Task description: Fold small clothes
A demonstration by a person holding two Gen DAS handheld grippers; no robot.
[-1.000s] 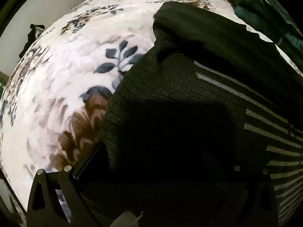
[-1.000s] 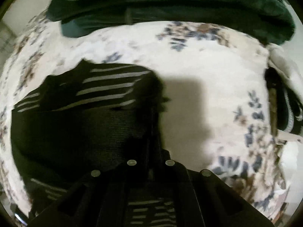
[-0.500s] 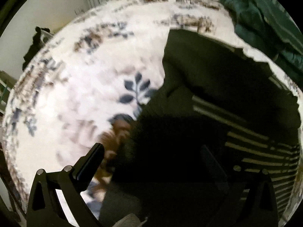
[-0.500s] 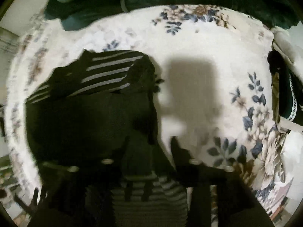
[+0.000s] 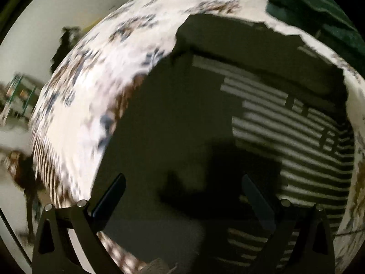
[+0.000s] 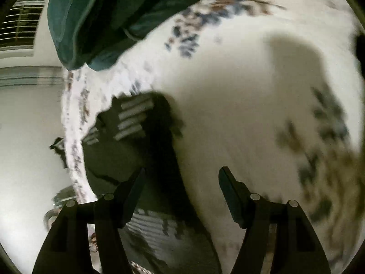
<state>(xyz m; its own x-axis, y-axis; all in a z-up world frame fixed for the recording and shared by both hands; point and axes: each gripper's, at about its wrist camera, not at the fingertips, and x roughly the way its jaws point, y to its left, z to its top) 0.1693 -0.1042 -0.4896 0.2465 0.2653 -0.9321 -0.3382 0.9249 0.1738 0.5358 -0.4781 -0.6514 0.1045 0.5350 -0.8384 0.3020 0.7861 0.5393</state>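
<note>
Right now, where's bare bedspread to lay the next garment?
Free: floral bedspread right of the dark striped garment, below the green pile. Also the strip left of the garment in the left wrist view. Crowded: green pile along the far edge, garment under the left gripper.

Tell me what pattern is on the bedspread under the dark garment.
White bedspread with blue and brown flowers, best seen in the right wrist view.

**Support Surface and Contents**

The support is a white bedspread [image 5: 141, 52] with blue and brown floral print, apparently on a bed (motion blur limits detail). Lying directly on it: a dark garment [image 5: 205, 114] with pale stripes, spread flat, and dark green bedding [image 6: 95, 11] bunched at the far edge.
</note>
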